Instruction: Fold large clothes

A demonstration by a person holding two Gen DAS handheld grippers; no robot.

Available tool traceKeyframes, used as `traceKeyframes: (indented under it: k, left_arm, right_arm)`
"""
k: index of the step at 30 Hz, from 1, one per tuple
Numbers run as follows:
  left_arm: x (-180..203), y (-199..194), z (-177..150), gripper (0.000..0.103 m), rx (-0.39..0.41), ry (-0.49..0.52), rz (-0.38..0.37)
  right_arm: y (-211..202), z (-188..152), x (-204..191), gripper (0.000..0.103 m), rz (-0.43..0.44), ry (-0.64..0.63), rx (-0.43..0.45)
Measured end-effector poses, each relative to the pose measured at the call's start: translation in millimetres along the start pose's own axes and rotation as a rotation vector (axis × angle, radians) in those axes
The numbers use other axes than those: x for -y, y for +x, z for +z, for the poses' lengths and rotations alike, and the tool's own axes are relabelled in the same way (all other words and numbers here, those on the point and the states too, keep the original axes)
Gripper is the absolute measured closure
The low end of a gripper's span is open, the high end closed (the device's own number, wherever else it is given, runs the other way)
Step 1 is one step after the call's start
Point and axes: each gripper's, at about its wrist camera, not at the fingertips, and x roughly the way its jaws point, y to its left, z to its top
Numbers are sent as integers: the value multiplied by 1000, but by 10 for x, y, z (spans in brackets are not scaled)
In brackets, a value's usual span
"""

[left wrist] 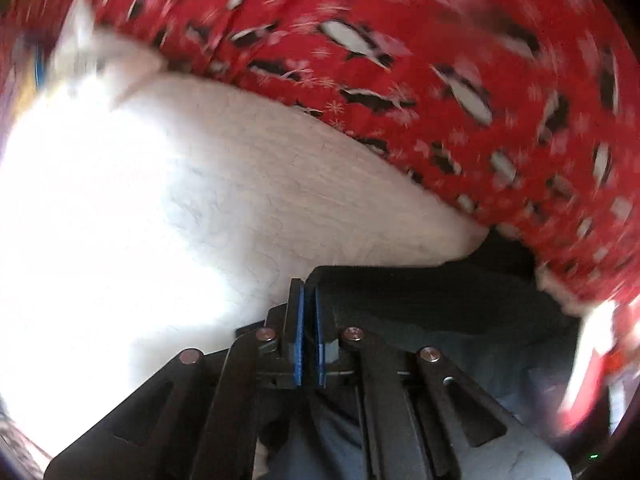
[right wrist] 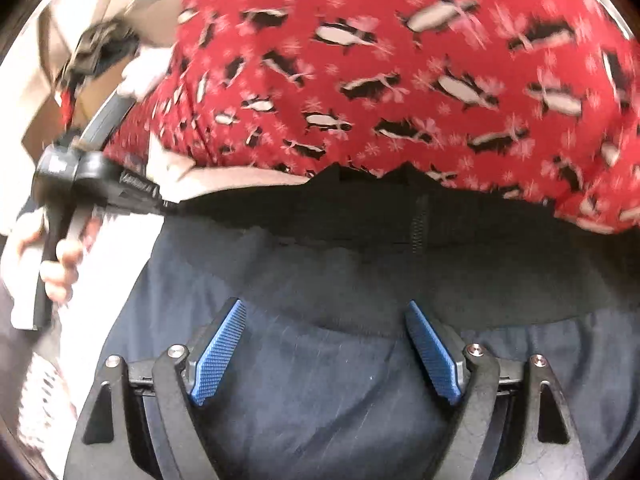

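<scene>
A dark navy garment (right wrist: 320, 380) with a black waistband (right wrist: 360, 220) and a short zipper lies under my right gripper (right wrist: 324, 320), which is open and empty just above the cloth. My left gripper (left wrist: 309, 292) is shut on the garment's black edge (left wrist: 400, 292). It also shows in the right wrist view (right wrist: 160, 202), held by a hand at the garment's left corner.
A red blanket with a penguin print (left wrist: 400, 60) covers the far side in both views (right wrist: 380, 80). A white fleecy surface (left wrist: 200, 200) lies to the left of the garment. Beige furniture (right wrist: 80, 0) stands at the far left.
</scene>
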Motion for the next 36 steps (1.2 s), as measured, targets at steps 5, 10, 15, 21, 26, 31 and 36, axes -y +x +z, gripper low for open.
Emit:
traceKeyframes:
  k: [5,10,15,21,26,31,36]
  left_arm:
    - [-268,3,46,84,-5,-128,-146]
    - [-359,-6,-25,75,-2,-138,-190]
    - [-226,-238,-139,68,8,-47,-248]
    - [-29,-244,-396,47,6,100,-292]
    - [289,5,-531,47,-39,148,-217]
    - [448,-40,-572,71,114,224,15]
    - [358,175,-573,72,124,175,107]
  right_arm:
    - [231,-19,-279,27,-200,-232,-28]
    - [296,72,-266,93,-248,-244,-27]
    - [-262,167,382,87,-70,78,73]
    - [-1038,-12,1548,44,-248,372,181]
    - [-776,-122,1805,52,-219,439,78]
    - [-1078,-110,1609,98,-237,352,287]
    - [-687,-249,1959,98,-269,460,113]
